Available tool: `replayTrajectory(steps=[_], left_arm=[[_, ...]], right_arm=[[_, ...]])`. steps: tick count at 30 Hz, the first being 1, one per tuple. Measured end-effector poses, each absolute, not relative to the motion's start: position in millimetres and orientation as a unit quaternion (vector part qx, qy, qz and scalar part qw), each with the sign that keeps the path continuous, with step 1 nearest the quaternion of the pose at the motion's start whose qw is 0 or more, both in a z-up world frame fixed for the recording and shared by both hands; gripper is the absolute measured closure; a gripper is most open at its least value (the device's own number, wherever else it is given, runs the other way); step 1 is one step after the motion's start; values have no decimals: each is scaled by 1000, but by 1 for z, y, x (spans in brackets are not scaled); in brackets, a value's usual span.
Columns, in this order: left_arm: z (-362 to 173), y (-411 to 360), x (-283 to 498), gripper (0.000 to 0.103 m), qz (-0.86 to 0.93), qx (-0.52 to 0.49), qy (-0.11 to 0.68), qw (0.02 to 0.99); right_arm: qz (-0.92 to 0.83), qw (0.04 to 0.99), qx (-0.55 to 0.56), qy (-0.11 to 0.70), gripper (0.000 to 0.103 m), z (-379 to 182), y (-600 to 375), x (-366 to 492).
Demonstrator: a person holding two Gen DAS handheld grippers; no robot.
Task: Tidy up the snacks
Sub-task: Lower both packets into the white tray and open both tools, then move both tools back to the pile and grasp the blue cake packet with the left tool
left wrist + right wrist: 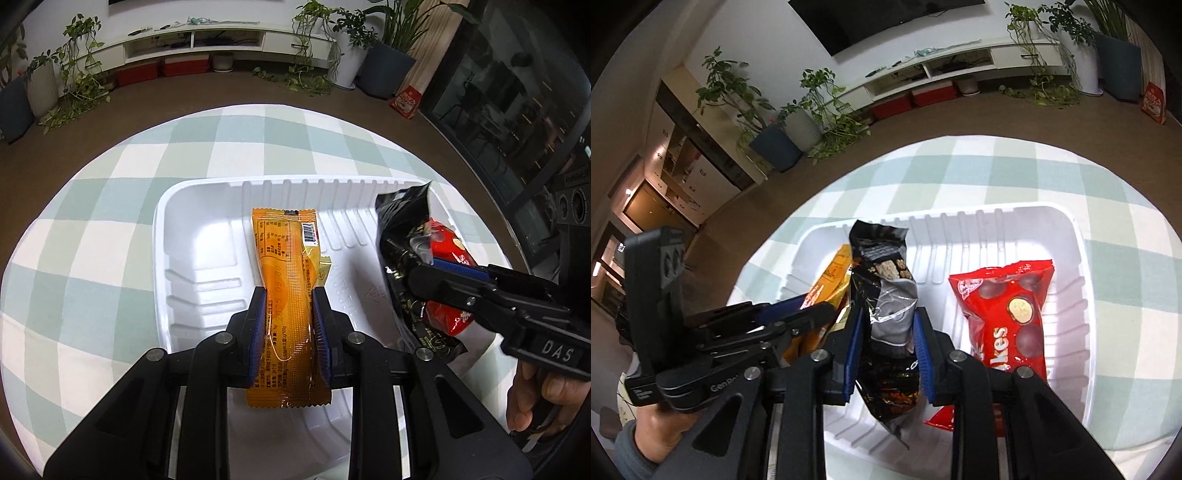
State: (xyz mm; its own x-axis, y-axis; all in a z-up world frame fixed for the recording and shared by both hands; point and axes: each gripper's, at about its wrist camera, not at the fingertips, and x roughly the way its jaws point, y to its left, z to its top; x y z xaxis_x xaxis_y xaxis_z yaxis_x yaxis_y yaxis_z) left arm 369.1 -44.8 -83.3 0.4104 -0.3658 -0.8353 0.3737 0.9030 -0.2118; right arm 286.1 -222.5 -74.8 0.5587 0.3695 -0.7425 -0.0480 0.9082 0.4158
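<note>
since our left gripper (288,332) pinches the orange packet (286,295) and our right gripper (888,343) pinches the black packet (886,295) over the white tray (1067,236), we should set each flat beside the red packet (1008,317) before letting go.

I see a brown floor (221,92) running back to a white wall (74,14). Against that wall stands a long, low white media cabinet (207,38) with open shelves, and red boxes (162,70) sit beneath it. A dark screen (871,14) hangs on the wall above. Potted plants (77,70) trail leaves at both ends of the cabinet. To one side are dark glass doors (498,96). The tabletop (110,192) wears a pale green-and-white checked cloth, brightly lit.
</note>
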Motion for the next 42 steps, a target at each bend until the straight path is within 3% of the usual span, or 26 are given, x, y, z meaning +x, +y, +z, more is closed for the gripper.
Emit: replayTrajectory(steps=[6, 10, 16, 19, 21, 26, 32, 36, 42], left_arm=[[-85, -48, 372, 78, -212, 7, 494, 843], [-89, -49, 375, 49, -210, 9, 497, 842], [-82, -47, 371, 46, -208, 4, 489, 847], [-68, -42, 366, 30, -211, -1, 476, 854], [-60, -39, 362, 27, -210, -2, 468, 858], [-29, -23, 342, 2, -209, -9, 424, 881], [19, 8, 291, 1, -194, 4, 308, 931], [32, 27, 267, 1, -163, 13, 357, 920], [17, 64, 211, 1, -126, 0, 368, 921]], right_arm=[[109, 867, 162, 459, 68, -81, -220, 288], [109, 867, 154, 460, 68, -82, -218, 288], [116, 873, 156, 447, 67, -72, -220, 284], [120, 881, 171, 425, 45, -61, -226, 280], [120, 887, 192, 401, 24, -50, -234, 276], [113, 908, 225, 335, 4, -24, -258, 263], [102, 911, 276, 289, 0, -4, -289, 251], [94, 914, 285, 272, 0, 6, -296, 241], [90, 925, 270, 251, 0, 25, -292, 218]])
